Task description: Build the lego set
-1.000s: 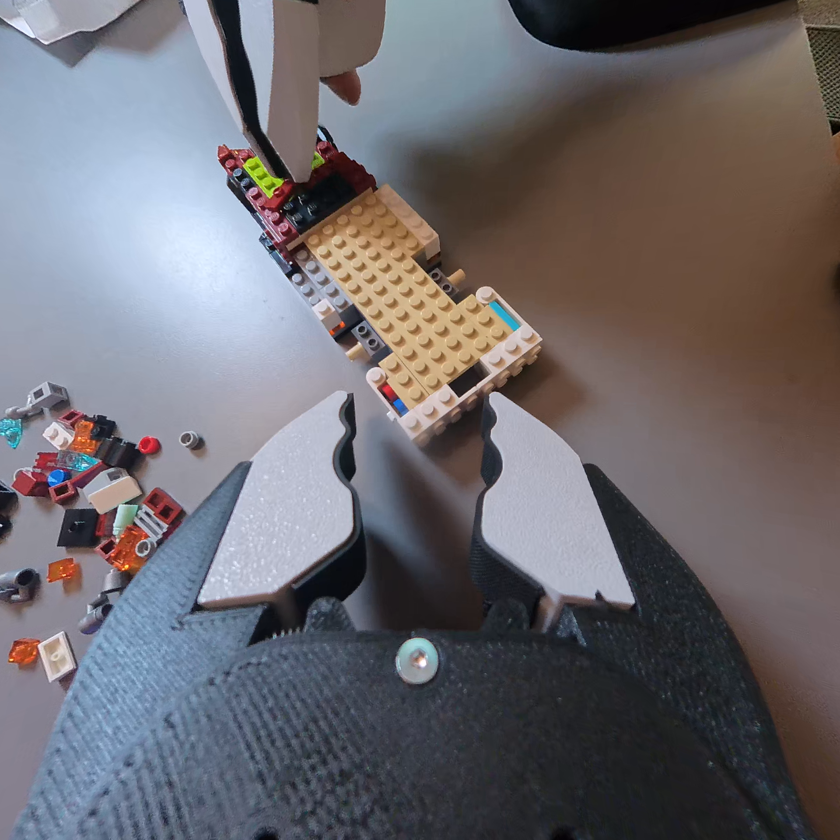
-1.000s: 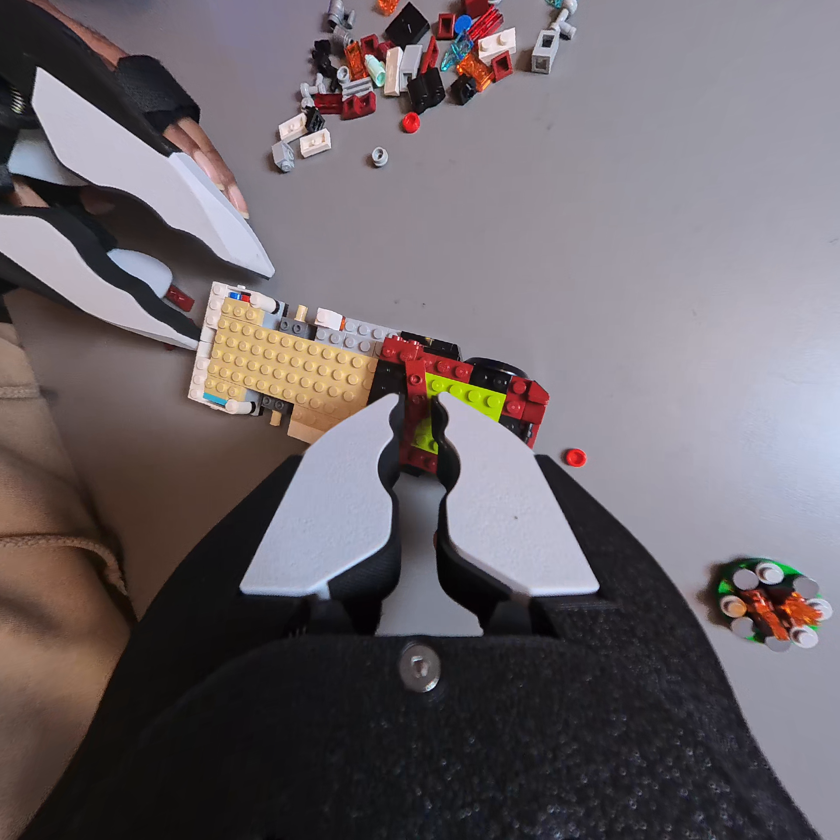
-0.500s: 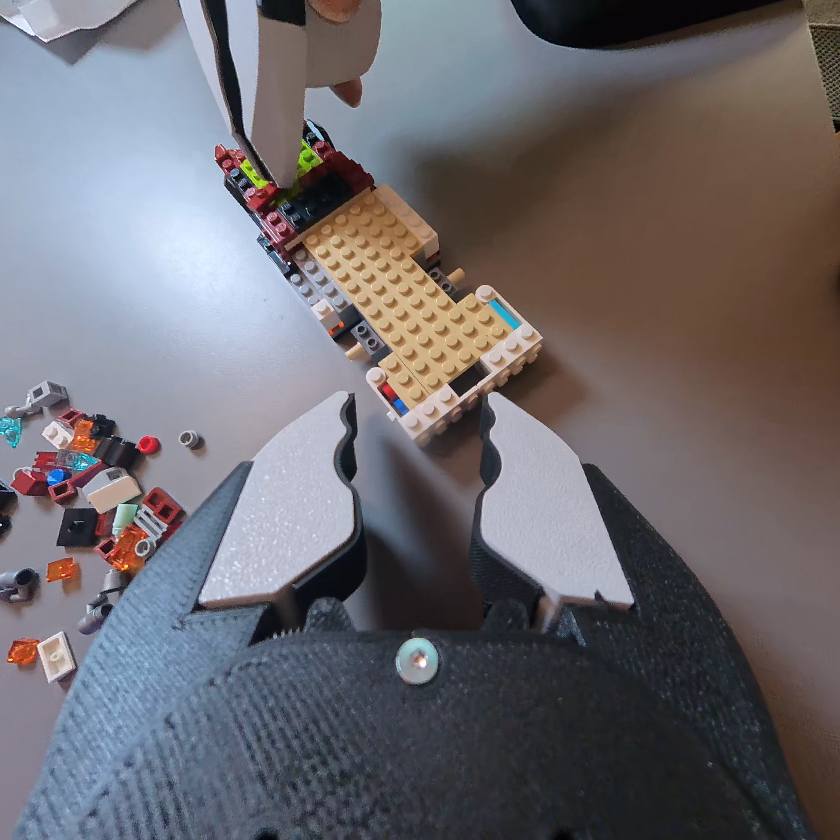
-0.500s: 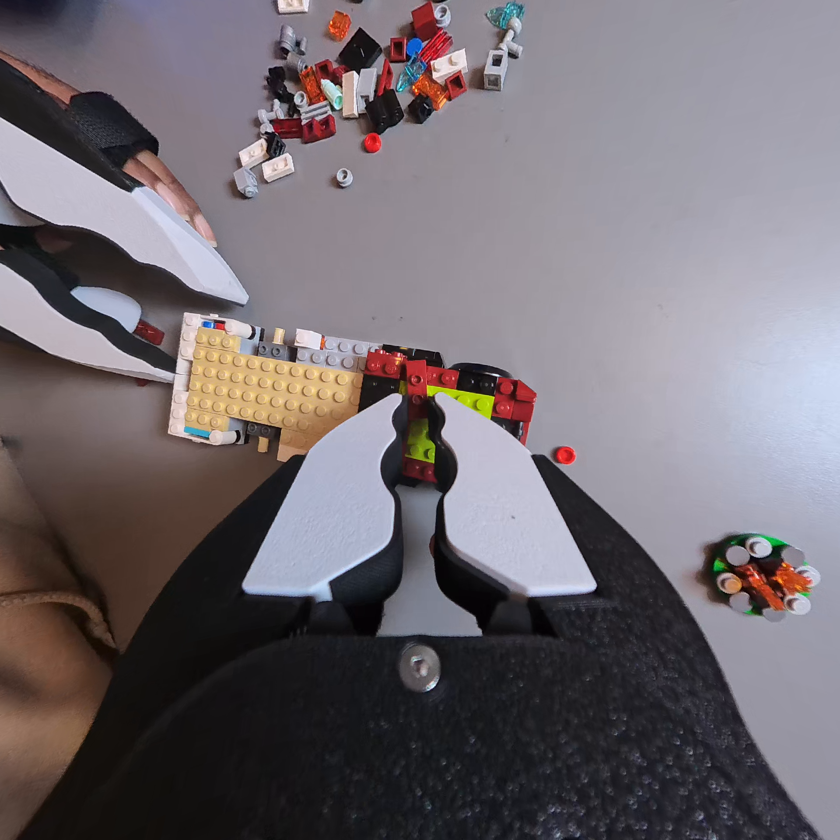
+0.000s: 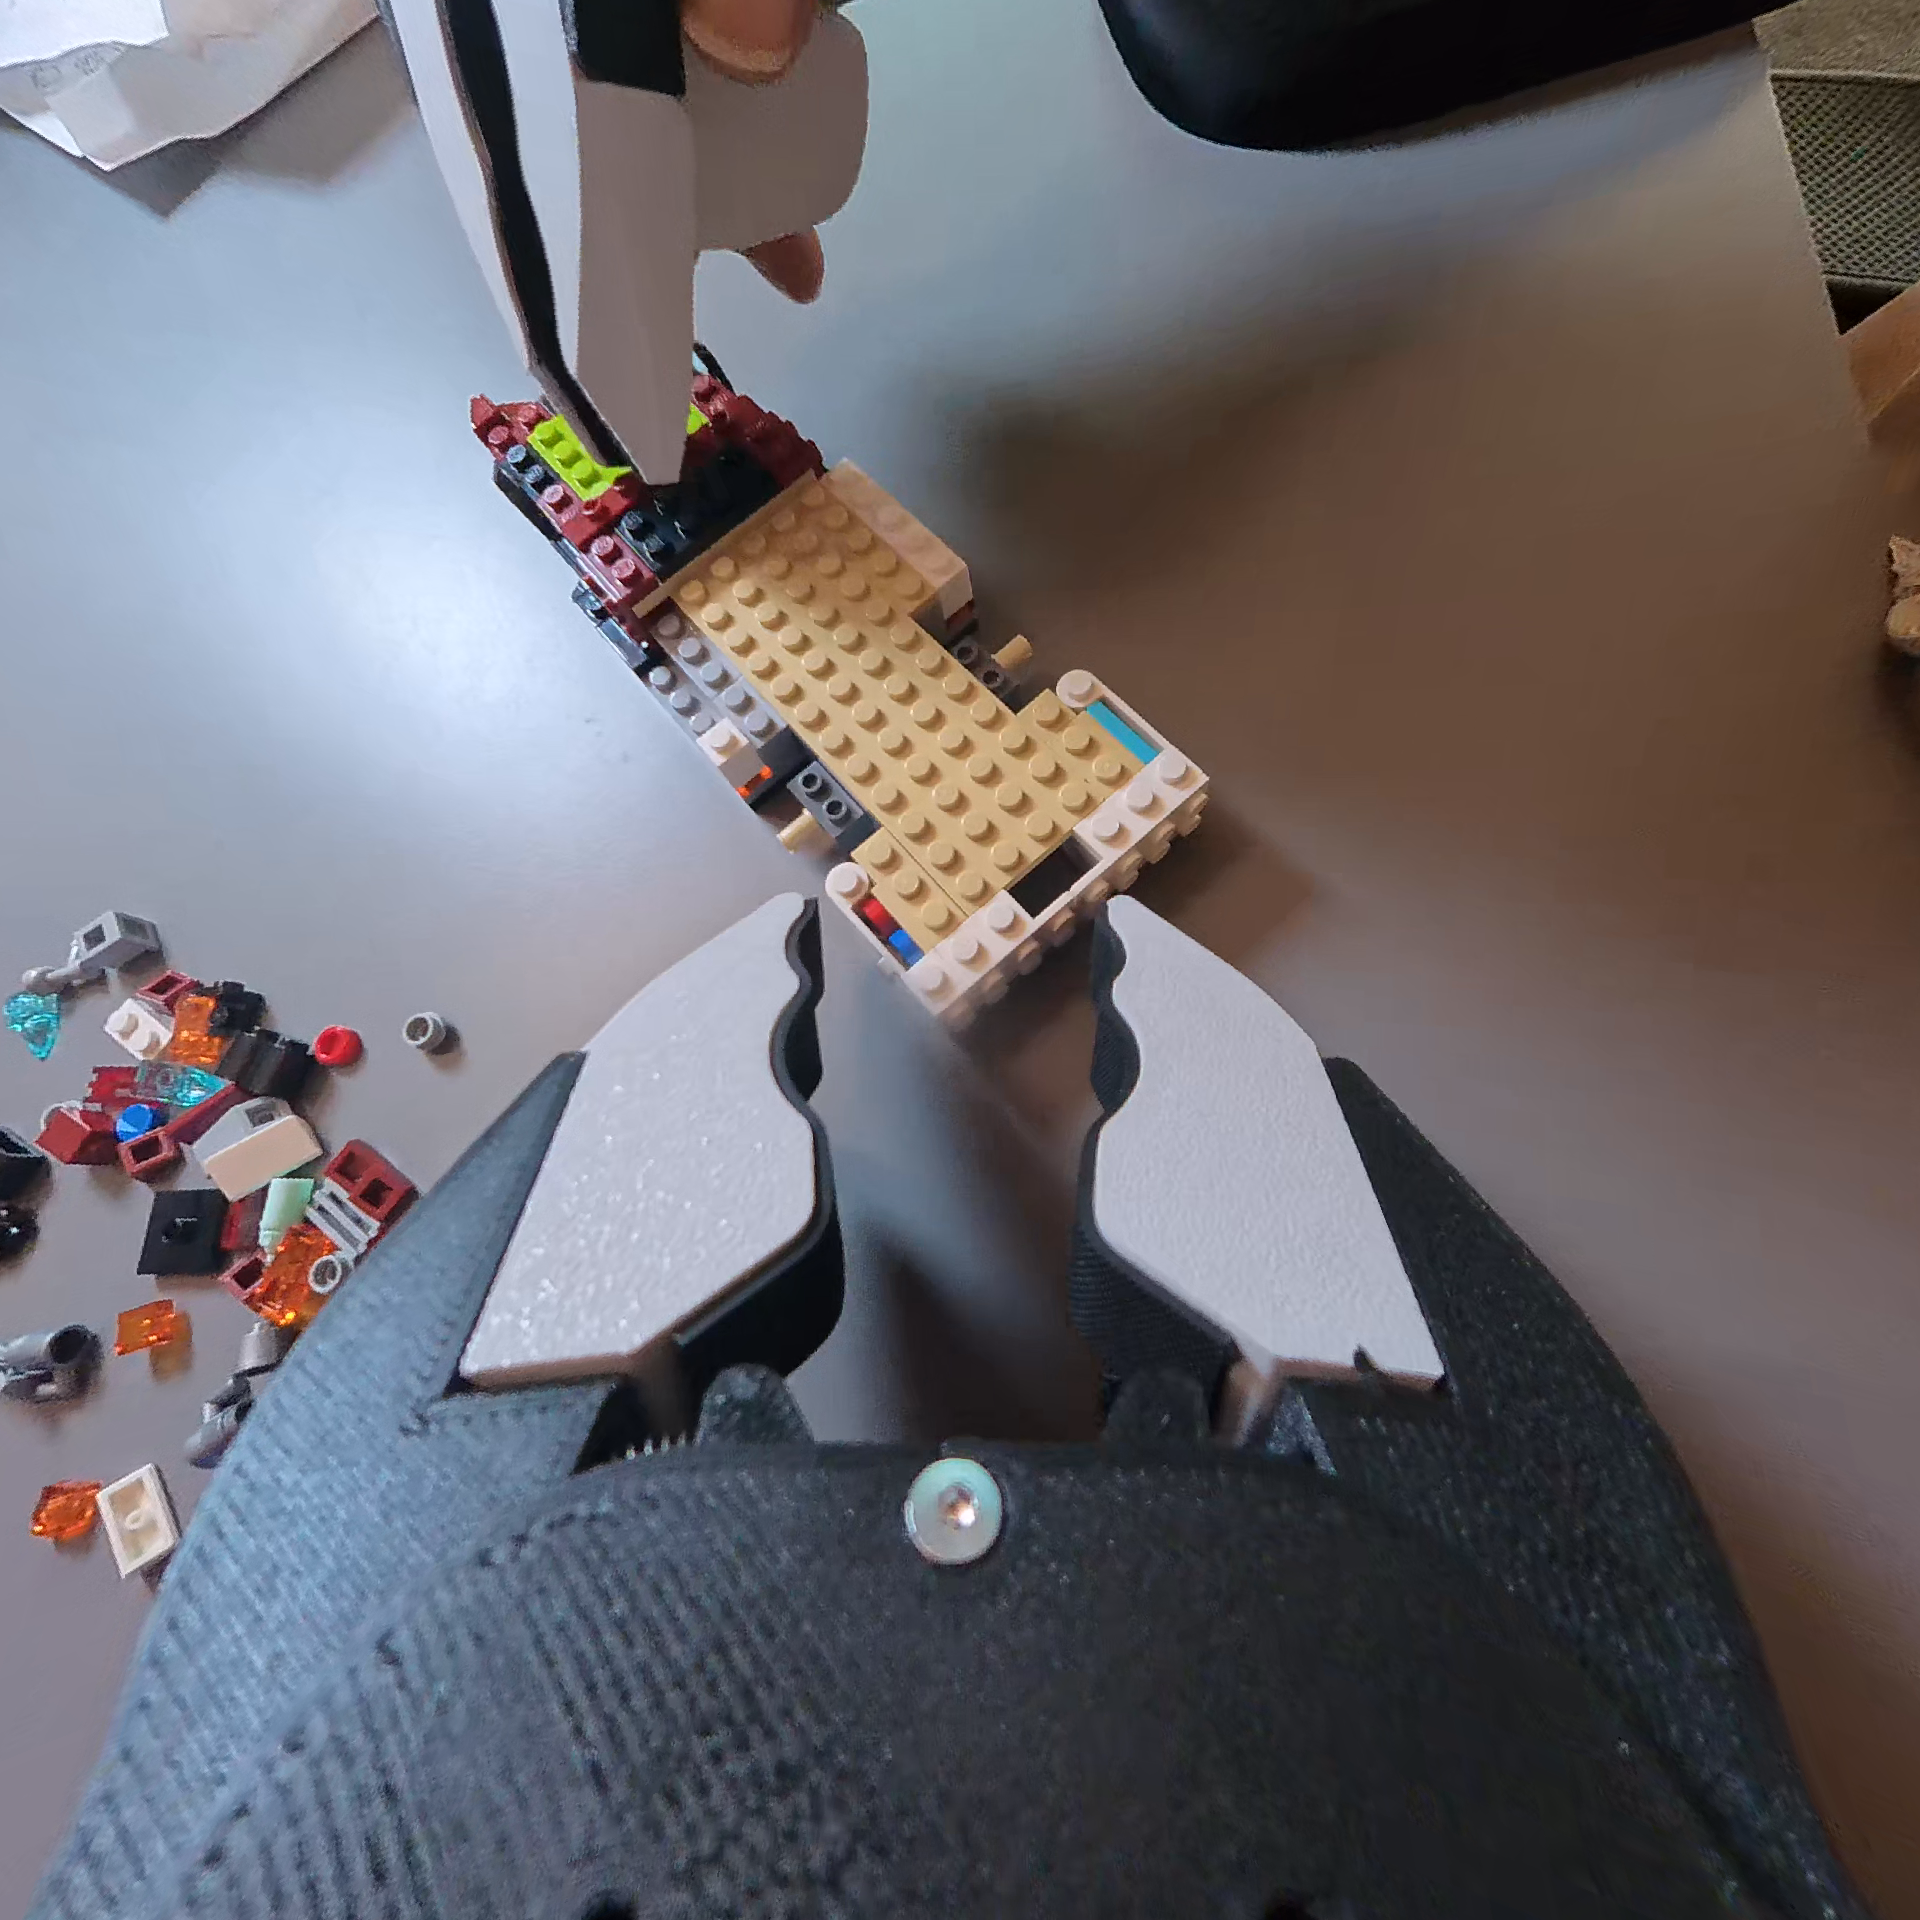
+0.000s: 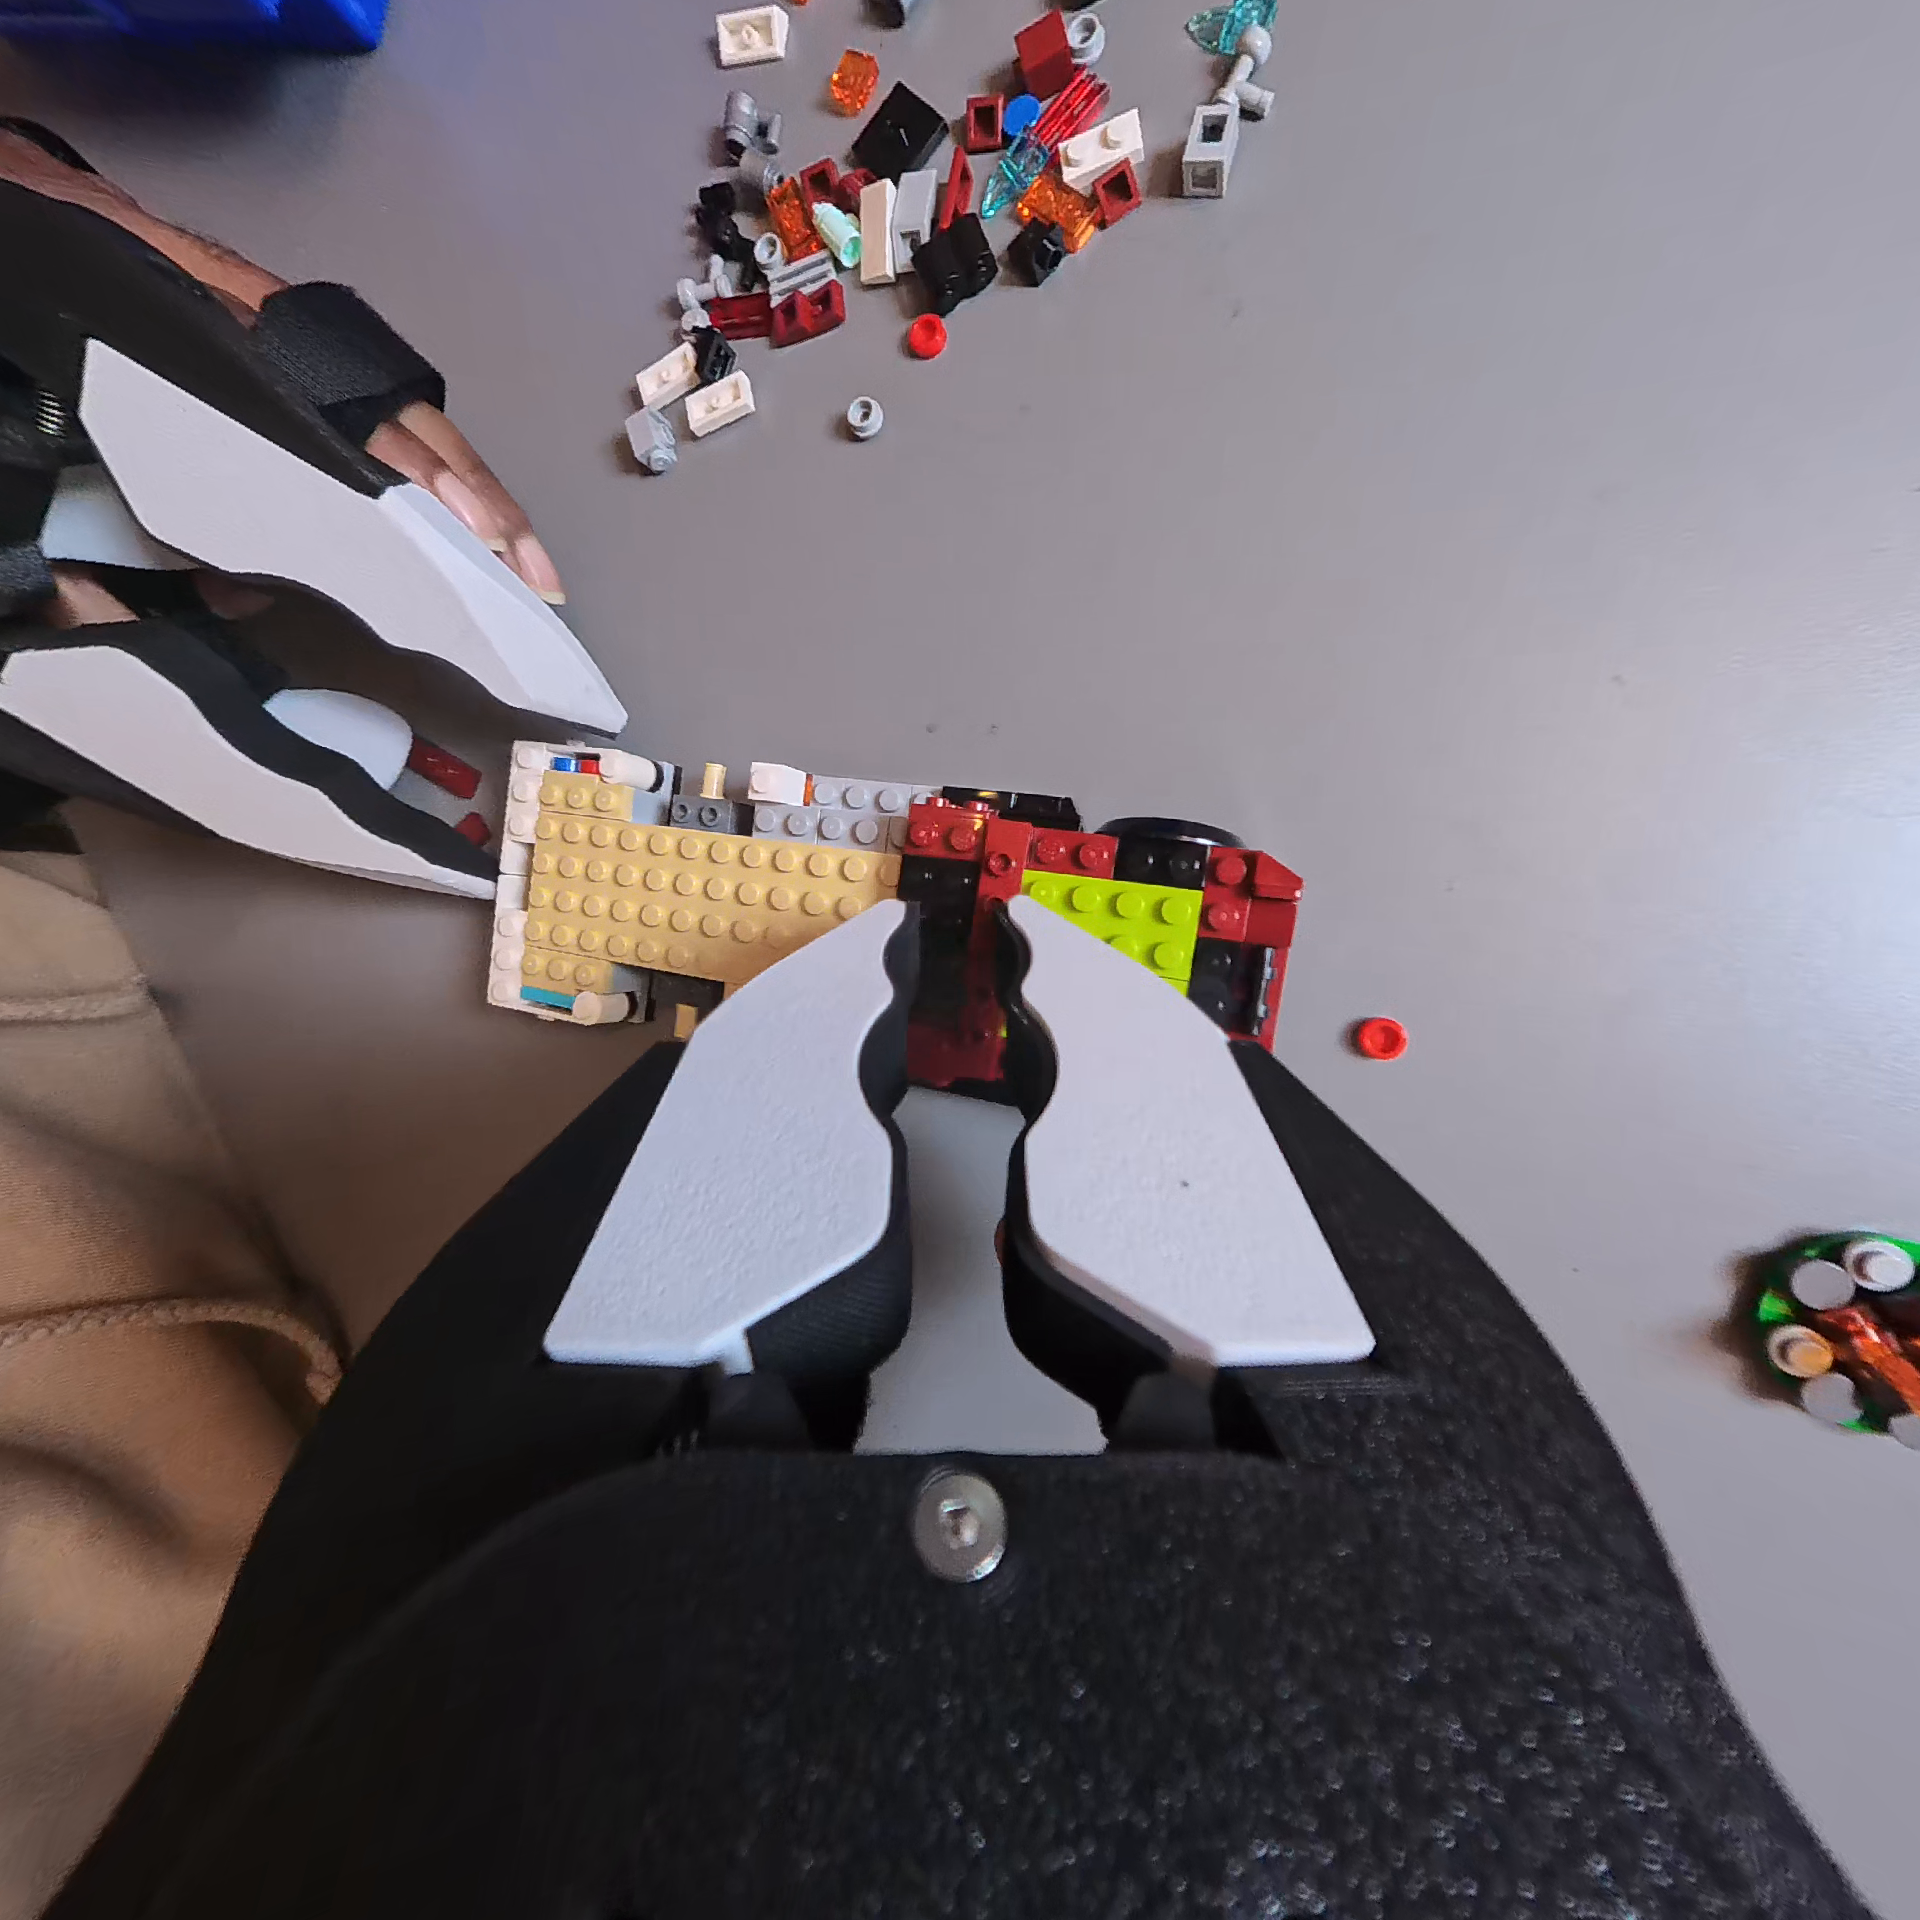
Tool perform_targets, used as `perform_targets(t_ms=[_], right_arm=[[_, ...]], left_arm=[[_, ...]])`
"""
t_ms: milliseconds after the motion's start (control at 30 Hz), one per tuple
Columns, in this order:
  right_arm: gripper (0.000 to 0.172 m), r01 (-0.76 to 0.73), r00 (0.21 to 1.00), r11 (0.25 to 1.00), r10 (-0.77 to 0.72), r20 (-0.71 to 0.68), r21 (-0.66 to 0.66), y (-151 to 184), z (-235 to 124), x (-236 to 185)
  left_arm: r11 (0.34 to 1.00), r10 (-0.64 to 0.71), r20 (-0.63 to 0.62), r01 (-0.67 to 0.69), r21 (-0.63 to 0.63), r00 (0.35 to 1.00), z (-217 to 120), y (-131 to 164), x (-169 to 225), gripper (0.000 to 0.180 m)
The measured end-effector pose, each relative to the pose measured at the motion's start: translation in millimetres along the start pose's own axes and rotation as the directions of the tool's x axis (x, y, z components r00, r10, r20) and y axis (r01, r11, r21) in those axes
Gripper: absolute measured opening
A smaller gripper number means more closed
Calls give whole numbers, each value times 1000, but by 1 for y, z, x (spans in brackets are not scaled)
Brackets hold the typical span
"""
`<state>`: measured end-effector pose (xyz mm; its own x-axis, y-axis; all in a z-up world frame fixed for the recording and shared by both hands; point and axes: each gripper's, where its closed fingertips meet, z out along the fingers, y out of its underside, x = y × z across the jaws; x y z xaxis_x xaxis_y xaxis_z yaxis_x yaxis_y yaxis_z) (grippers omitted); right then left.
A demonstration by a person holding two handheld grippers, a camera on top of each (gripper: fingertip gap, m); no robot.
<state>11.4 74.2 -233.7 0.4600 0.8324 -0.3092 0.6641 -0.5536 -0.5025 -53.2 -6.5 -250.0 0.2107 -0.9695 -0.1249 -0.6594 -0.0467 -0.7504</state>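
Your left gripper (image 5: 961, 914) is wide open, nothing gripped. Its tips straddle the white end of the brick model (image 5: 873, 717) w/o pressing on it; the right fingertip (image 5: 1117, 935) sits just beside the white edge bricks.

Your right gripper (image 6: 951, 914) is nearly closed, narrow gap betw tips, low over the model's dark-red/black end (image 6: 966, 862), next to the lime plate (image 6: 1122, 914). Can't tell if the pads actually pinch a brick.

Model lies flat on the grey counter (image 6: 1351, 623), tan plate in the middle.

Loose brick pile (image 6: 904, 208) well apart from the model. Red round stud (image 6: 1380, 1037) near the red end. Green round piece (image 6: 1849, 1330) well off to the side.
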Motion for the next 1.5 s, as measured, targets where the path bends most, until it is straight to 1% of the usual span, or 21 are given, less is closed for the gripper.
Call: perform_targets(t_ms=[200, 333, 567, 867, 1033, 1267, 1333, 1367, 1433, 1500], right_arm=[[5, 53, 998, 998, -53, -28, 15, -8, -2, 10], [0, 101, 995, 995, -100, -16, 4, -11, 4, 7], [0, 185, 981, 982, -187, -53, -47, -5, 5, 8], [0, 323, 936, 937, -337, -99, -135, -3, 4, 8], [0, 336, 931, 930, -352, -94, -150, -3, 4, 8], [0, 302, 947, 946, -311, -75, -115, -2, 3, 10], [3, 300, 949, 948, -307, -65, -104, -3, 3, 9], [6, 298, 950, 950, -305, -64, -96, -3, 2, 8], [6, 299, 951, 952, -303, -59, -72, -4, -1, 7], [6, 291, 955, 956, -293, -45, -47, -5, -3, 7]], left_arm=[[1000, -1, 6, 1, -4, 1000, 0, 1, -2, 49], [1000, -6, 5, 6, -8, 1000, 2, 3, -2, 48], [1000, -24, -8, 24, -3, 1000, 3, 4, -2, 48], [1000, -26, -11, 26, -2, 1000, 3, 4, -2, 47], [1000, -28, -11, 28, -3, 1000, 2, 5, -3, 45], [999, -40, 20, 40, -14, 999, -3, 10, -14, 46], [998, -55, 2, 55, -26, 998, -6, 14, -14, 55], [998, -65, -3, 65, -13, 998, -9, 13, -16, 58], [994, -104, -42, 105, 41, 994, -16, 5, -13, 65], [981, -167, -81, 174, 84, 983, -19, -4, -10, 72]])
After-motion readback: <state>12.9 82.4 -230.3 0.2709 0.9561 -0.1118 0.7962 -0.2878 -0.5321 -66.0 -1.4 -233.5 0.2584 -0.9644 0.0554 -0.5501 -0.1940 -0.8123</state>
